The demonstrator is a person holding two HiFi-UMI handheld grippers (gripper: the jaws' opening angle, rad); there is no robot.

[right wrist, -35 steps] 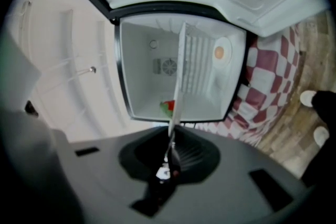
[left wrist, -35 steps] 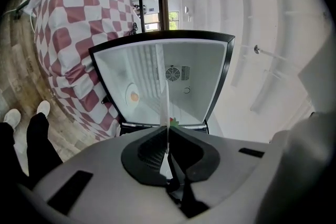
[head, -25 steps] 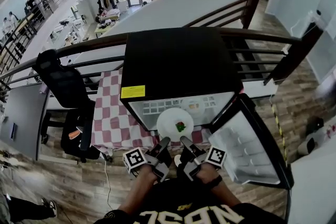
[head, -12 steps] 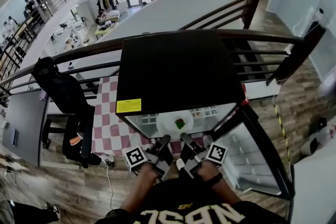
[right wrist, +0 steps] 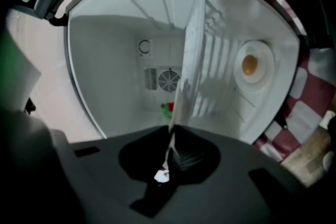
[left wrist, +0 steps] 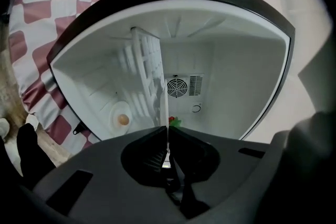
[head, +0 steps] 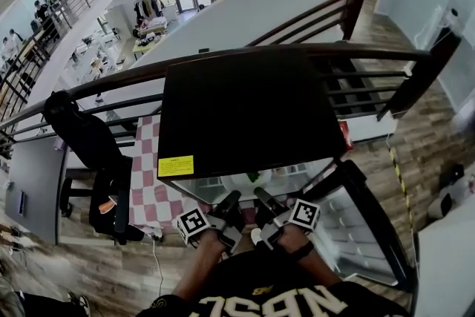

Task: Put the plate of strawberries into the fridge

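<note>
A white plate (left wrist: 155, 73) bearing a strawberry (left wrist: 175, 122) is gripped at its near rim by both grippers and reaches into the open white fridge (left wrist: 236, 81). My left gripper (left wrist: 167, 132) is shut on the rim, which shows edge-on between its jaws. My right gripper (right wrist: 172, 132) is shut on the same plate (right wrist: 189, 55), with the strawberry (right wrist: 167, 110) just past it. In the head view the left gripper (head: 230, 199) and right gripper (head: 260, 195) sit at the fridge mouth. The plate (head: 245, 179) is mostly hidden under the black fridge top (head: 249, 108).
A small dish with a round orange-brown item (right wrist: 250, 64) lies inside the fridge beside the plate. The fridge door (head: 356, 230) hangs open at the right. A red-checked tablecloth (head: 145, 185) and black chair (head: 93, 148) stand left; a railing (head: 364, 59) runs behind.
Both grippers have carried the plate forward into the fridge. In the head view the plate went from fully visible in front of the opening to nearly hidden beneath the fridge top.
</note>
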